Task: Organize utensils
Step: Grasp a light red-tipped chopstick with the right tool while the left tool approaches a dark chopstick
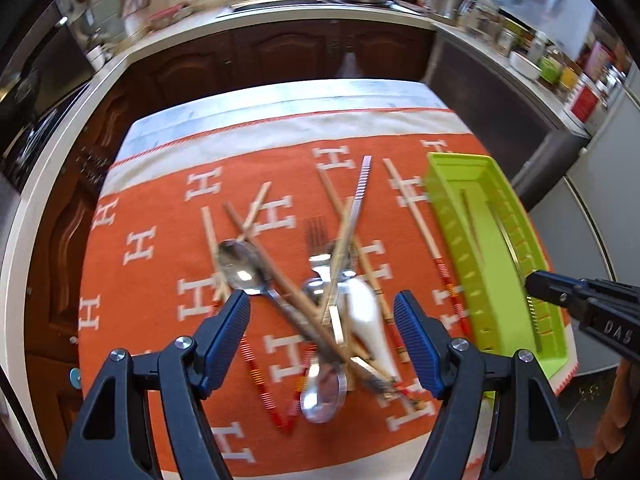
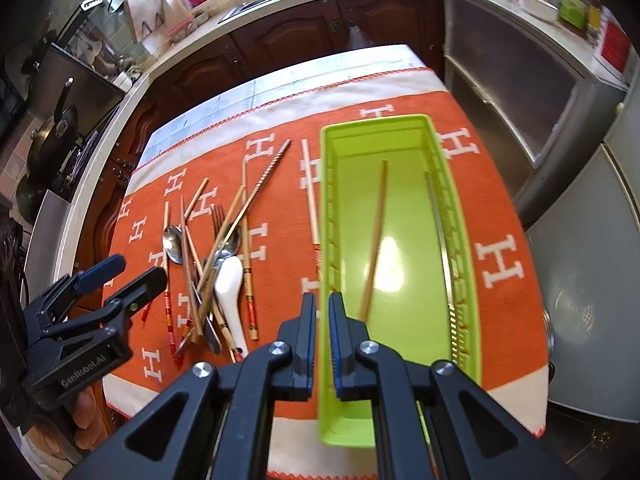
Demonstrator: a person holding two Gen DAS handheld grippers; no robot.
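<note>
We look down on an orange cloth (image 2: 400,92) patterned with white H's, spread over the table so the utensils lie on a soft, bright ground. On its right side sits the green tray (image 2: 404,120), long and narrow, lying the same way as the chopsticks and long enough to take them. It already holds a wooden chopstick (image 2: 374,240) slanting across its floor and a metal one (image 2: 440,232) along its right wall, so we judge the sorting has only just begun.

To the tray's left lies the heap (image 1: 320,300) still to be sorted: spoons, a fork, chopsticks, all crossed over one another. A white ceramic spoon (image 1: 370,320) rests on top, a steel spoon (image 1: 240,266) at the heap's left edge, a fork (image 1: 318,240) at its far side.

Our left gripper (image 1: 322,338) hangs over the heap with its jaws wide apart and nothing between the pads, ready, we think, for the next pick. Our right gripper (image 2: 323,336) hovers over the near left wall of the tray, jaws drawn together and empty, seemingly with nothing left to place.
</note>
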